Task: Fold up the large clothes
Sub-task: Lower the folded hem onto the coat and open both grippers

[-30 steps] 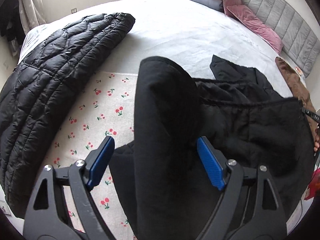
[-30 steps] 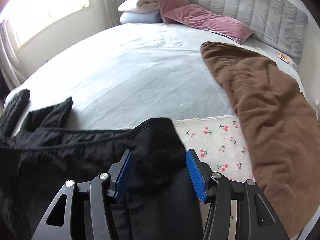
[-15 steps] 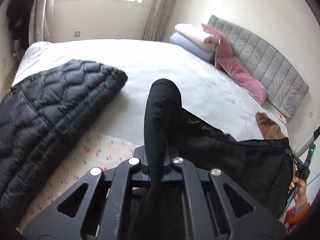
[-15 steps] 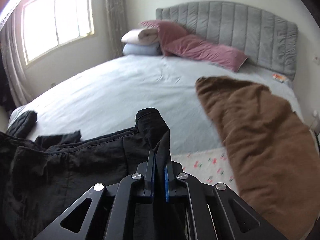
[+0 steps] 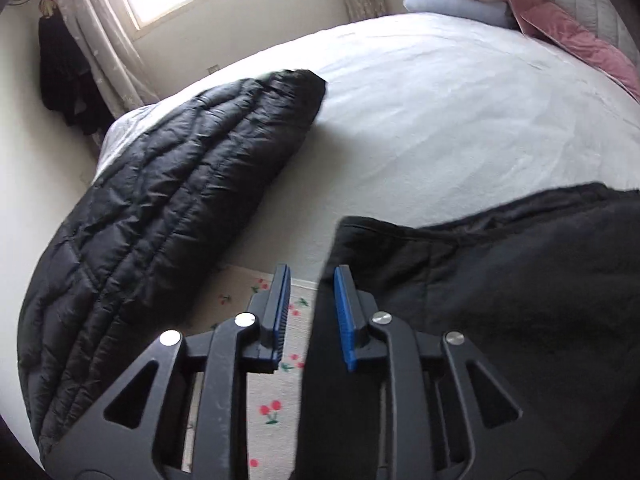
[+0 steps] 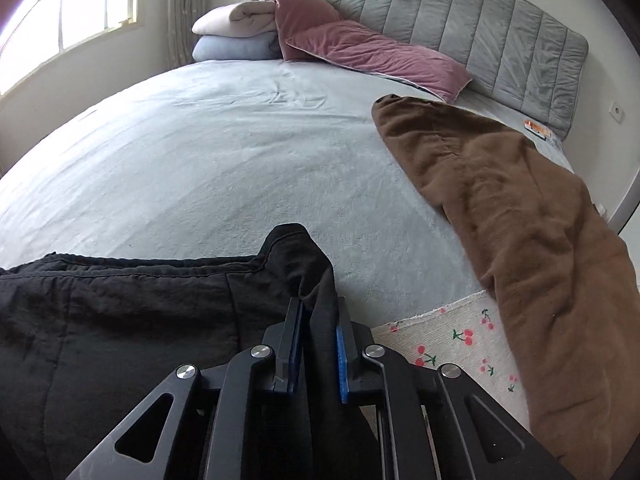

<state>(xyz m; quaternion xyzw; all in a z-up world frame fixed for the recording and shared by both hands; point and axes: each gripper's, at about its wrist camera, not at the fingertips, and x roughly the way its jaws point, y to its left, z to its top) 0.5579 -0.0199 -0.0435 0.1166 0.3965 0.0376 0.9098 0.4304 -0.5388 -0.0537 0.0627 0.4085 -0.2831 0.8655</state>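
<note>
A black garment (image 5: 500,288) lies flat on the bed with its far folded edge toward the headboard; it also shows in the right wrist view (image 6: 132,312). My left gripper (image 5: 310,280) stands at the garment's left corner, jaws partly apart, with a narrow gap showing the cherry-print cloth between the blue pads; the garment lies against the right pad (image 5: 343,312). My right gripper (image 6: 318,312) is nearly closed, with the garment's right corner pinched between its pads.
A black quilted jacket (image 5: 152,216) lies to the left on the bed. A brown garment (image 6: 520,216) lies to the right. A cherry-print cloth (image 6: 452,340) covers the near edge. Pink pillows (image 6: 368,52) and folded blankets (image 6: 236,32) sit at the grey headboard (image 6: 460,28).
Both grippers closed on the garment's corners, lifted them and carried them forward, laying the garment over itself. My left gripper has now opened slightly; both sit low at the new folded edge.
</note>
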